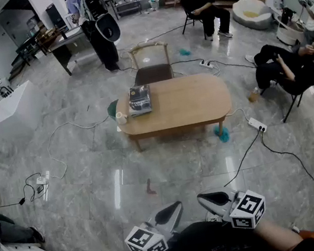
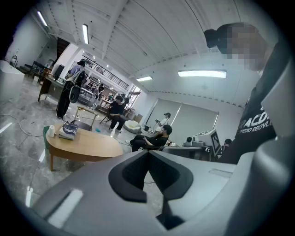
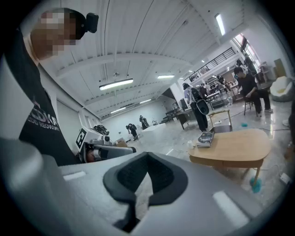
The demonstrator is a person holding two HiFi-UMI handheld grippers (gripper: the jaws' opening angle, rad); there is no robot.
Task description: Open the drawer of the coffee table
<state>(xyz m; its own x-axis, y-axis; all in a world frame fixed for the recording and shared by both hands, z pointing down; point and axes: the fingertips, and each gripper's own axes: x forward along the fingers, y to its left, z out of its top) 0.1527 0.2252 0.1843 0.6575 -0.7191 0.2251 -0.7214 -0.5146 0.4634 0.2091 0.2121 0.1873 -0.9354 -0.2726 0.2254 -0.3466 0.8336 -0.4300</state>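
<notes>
The oval wooden coffee table (image 1: 184,106) stands on the marble floor, well ahead of me. A dark book (image 1: 139,100) and a small white cup (image 1: 121,118) rest on its left end. From here I cannot make out the drawer front. My left gripper (image 1: 175,209) and right gripper (image 1: 206,198) are held close to my body at the bottom of the head view, far from the table. Both are shut with nothing between the jaws. The table (image 2: 87,145) lies left of the shut left gripper (image 2: 148,154) in its own view. In the right gripper view the table (image 3: 235,147) lies right of the shut right gripper (image 3: 147,159).
A wooden chair (image 1: 149,63) stands behind the table. A teal object (image 1: 223,135) lies by the front right leg. A power strip (image 1: 257,124) and cables trail right; a small brown thing (image 1: 150,187) lies on the floor ahead. Seated people (image 1: 297,67) are at right.
</notes>
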